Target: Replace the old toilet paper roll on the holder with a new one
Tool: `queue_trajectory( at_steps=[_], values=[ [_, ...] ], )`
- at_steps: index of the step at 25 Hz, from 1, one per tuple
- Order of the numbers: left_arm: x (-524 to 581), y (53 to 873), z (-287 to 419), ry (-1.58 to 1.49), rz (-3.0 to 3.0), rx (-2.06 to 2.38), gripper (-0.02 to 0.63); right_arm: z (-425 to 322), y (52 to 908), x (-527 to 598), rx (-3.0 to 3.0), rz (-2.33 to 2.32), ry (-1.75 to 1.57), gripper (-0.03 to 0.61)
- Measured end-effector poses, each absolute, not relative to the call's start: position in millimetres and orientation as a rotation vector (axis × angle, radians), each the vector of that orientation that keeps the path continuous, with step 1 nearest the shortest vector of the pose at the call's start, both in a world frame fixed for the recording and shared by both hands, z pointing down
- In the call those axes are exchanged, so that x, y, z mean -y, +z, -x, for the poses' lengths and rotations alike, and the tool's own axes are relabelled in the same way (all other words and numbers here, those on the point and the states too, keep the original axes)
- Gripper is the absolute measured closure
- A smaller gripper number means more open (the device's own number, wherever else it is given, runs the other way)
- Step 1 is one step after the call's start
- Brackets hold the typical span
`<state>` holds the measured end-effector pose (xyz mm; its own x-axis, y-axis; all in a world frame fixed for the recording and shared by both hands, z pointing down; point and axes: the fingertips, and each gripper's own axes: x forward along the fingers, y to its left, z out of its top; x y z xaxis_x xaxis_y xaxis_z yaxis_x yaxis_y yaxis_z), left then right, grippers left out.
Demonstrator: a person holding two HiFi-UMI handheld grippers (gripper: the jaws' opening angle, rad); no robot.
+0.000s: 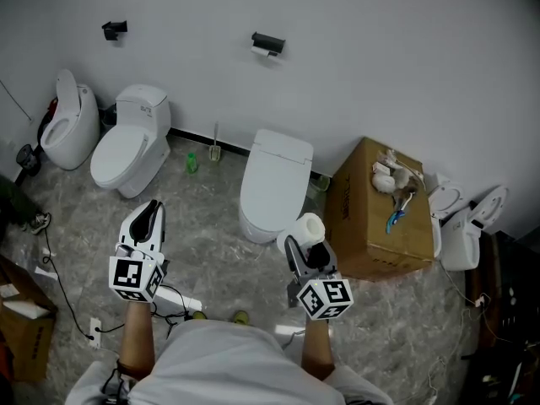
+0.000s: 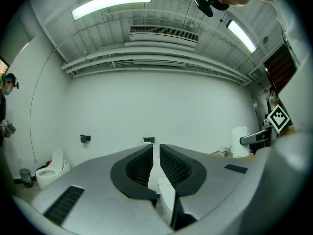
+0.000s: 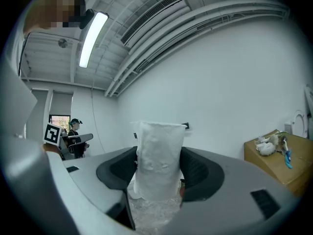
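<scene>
Forearms: closest in the head view, each carrying a gripper held level above the floor, well short of the wall.
Left gripper: nothing shows at its tips.
Right gripper: new roll stands upright at its tips.
Holder: on the wall far beyond both sets of fingers, with a white toilet between them and it. A pale scrap under it is too small to call an old roll.
Left gripper view, fingers: all but together with nothing between them, and the holder is straight ahead past the tips.
Right gripper view, fingers: clamped on the new roll's sides, and the soft paper blocks most of the sight line ahead.
Risk, grip: a squeeze on soft paper may dent the roll, or let it slide out at the tips on the way in.
Risk, approach: reaching over the toilet could knock the roll loose into or beside it.
Risk, order: pushing the new roll on before the left fingers clear the holder would likely jam it.
</scene>
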<state>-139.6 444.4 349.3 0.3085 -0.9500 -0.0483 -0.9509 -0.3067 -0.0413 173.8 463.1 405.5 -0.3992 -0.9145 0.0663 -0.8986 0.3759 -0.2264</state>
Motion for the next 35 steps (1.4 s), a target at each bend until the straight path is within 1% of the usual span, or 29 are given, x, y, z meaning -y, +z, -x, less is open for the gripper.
queue_trajectory(
  at_steps=[3, 7, 21, 35],
  values=[
    [-443.9, 352.1, 137.9, 0.010, 2.496, -1.812, 0.538, -177.1, 406.5, -465.1, -2.531, 1.695, -0.350, 0.303],
    [-443.5, 353.0, 135.3, 0.013, 2.506, -1.808, 0.524, -179.4, 407.9, -466.0, -2.530, 1.701, -0.353, 0.304],
    [-442.1, 353.4, 139.7, 0.013, 2.543, -1.779, 0.511, -166.4, 409.4, -470.0, -2.558, 1.684, -0.373, 0.304],
    [-444.1, 362.2, 166.6, 0.049, 2.572, -1.732, 0.511, -138.1, 417.9, -482.8, -2.527, 1.733, -0.357, 0.304]
  ],
)
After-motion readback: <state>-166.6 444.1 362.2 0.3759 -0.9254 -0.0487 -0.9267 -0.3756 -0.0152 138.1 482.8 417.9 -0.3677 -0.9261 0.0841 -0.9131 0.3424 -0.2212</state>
